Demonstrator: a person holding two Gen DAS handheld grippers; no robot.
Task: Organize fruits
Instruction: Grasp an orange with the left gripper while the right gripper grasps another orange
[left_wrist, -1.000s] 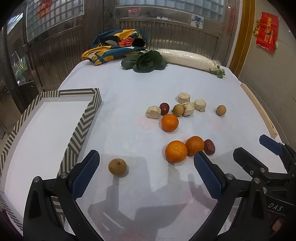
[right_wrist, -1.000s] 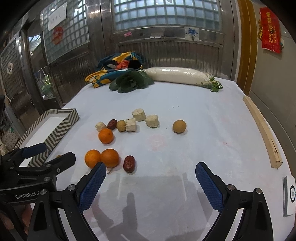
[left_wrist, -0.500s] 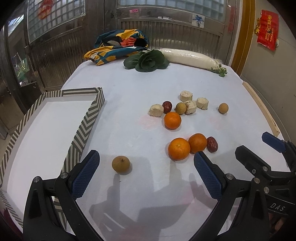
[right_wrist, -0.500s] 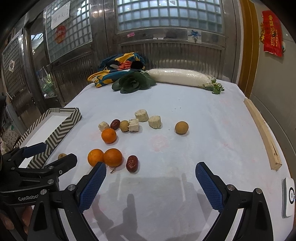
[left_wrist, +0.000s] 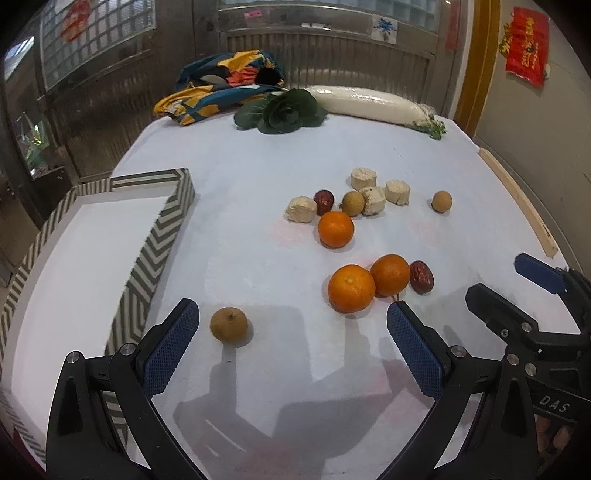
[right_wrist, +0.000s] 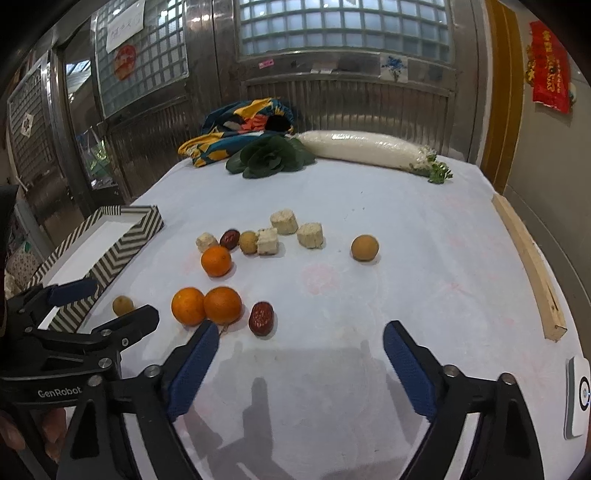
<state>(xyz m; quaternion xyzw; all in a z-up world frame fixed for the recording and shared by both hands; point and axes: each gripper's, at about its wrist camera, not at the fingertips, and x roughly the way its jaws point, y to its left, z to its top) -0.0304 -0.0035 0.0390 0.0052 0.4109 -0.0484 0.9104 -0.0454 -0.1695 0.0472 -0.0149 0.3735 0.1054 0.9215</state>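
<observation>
since the earlier frames, the left gripper (left_wrist: 291, 339) has crept forward over the white table (left_wrist: 258, 177), so the small brown longan (left_wrist: 229, 326) now sits lower in its view and closer to the left blue pad. nothing on the table itself has shifted.

both claws are spread wide and hold nothing. the right gripper (right_wrist: 299, 362) hovers over bare cloth, with a dark red date (right_wrist: 261, 318) just ahead of its left finger.

the relation that matters: the longan lies just ahead of the left gripper, between its two fingers but well toward the left one, not centred in the gap. it is round, so it has no long axis to line up with. the left gripper is plainly the nearer one; from the right wrist view the same longan (right_wrist: 123, 305) shows beyond the left gripper's black arm, out of the right claw's easy reach.

the striped tray (left_wrist: 162, 236) lies to the left of the longan, its near corner just beside it, and its white floor holds no fruit.

two touching oranges (left_wrist: 369, 282) sit ahead and to the right, near the left gripper's right finger, with a third orange (left_wrist: 335, 229) farther back among pale chunks, another date and two more longans.

my judgement: a small sideways shift to the left would centre the longan before closing, and the tray is then a short carry away.
</observation>
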